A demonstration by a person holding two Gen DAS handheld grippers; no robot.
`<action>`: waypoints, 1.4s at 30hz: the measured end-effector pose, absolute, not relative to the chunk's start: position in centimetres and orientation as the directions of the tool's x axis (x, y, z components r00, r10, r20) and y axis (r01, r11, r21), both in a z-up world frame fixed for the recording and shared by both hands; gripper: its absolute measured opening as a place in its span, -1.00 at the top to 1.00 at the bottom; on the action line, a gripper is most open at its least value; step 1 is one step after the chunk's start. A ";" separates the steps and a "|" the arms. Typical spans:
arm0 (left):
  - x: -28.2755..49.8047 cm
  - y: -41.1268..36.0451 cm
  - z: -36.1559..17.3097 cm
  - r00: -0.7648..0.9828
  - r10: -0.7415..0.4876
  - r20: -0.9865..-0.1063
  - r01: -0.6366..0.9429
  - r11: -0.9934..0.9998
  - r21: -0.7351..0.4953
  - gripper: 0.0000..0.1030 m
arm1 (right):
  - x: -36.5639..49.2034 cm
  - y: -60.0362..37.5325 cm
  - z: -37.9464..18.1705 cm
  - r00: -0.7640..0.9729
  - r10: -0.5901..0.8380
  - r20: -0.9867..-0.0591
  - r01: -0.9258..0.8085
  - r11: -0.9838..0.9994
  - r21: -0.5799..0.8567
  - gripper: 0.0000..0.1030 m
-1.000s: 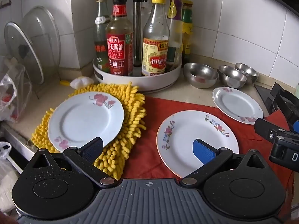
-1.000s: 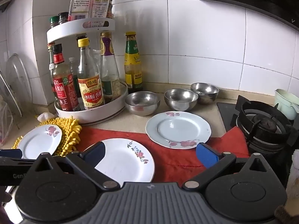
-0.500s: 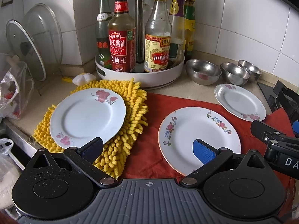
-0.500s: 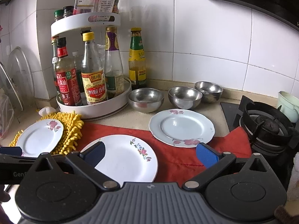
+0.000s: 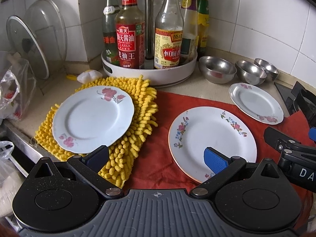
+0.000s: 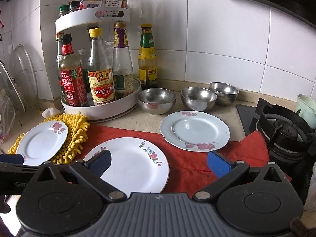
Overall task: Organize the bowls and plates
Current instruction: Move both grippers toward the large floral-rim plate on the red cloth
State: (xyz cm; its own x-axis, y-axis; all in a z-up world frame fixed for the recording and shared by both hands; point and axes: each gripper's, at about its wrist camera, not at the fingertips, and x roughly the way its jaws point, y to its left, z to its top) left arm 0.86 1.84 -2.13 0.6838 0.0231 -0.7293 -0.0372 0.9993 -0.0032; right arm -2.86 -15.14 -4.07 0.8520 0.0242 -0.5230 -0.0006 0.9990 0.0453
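Since a second ago we've closed in and dropped a bit; plates loom larger, nothing touched. Left tongs [image 5: 156, 158] and right tongs [image 6: 159, 161] both spread, empty. Big plate [image 5: 212, 143] centre frame on red cloth [image 5: 167, 158], pink-flower plate [image 5: 92, 118] left on yellow mat [image 5: 138, 122], third plate [image 6: 194, 131] right. Bowls [image 6: 157, 100] upper right by wall. Stacking not begun. Stove grate [image 6: 284, 132] crowds the right; surface edge lower left.

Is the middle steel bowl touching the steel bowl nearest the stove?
Cannot tell. In the right wrist view the middle steel bowl overlaps the steel bowl nearest the stove, hiding any gap; the left wrist view also shows only overlap.
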 end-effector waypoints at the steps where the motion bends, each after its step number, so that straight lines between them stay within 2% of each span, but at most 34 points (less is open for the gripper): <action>1: 0.9 1.8 -2.2 0.679 0.022 -0.734 -0.038 0.999 -0.005 -1.00 | -2.8 -15.1 -4.1 0.851 0.023 -0.525 0.000 0.999 0.045 -0.95; 11: 1.2 2.1 -3.0 0.628 0.002 -0.778 -0.048 0.998 -0.035 -1.00 | -2.5 -15.0 -4.6 0.835 0.016 -0.550 0.003 0.999 0.033 -0.95; 42: 1.5 2.2 -4.2 0.583 -0.003 -0.812 -0.049 0.998 -0.039 -1.00 | -2.4 -14.9 -5.6 0.805 0.017 -0.593 0.008 0.999 0.040 -0.95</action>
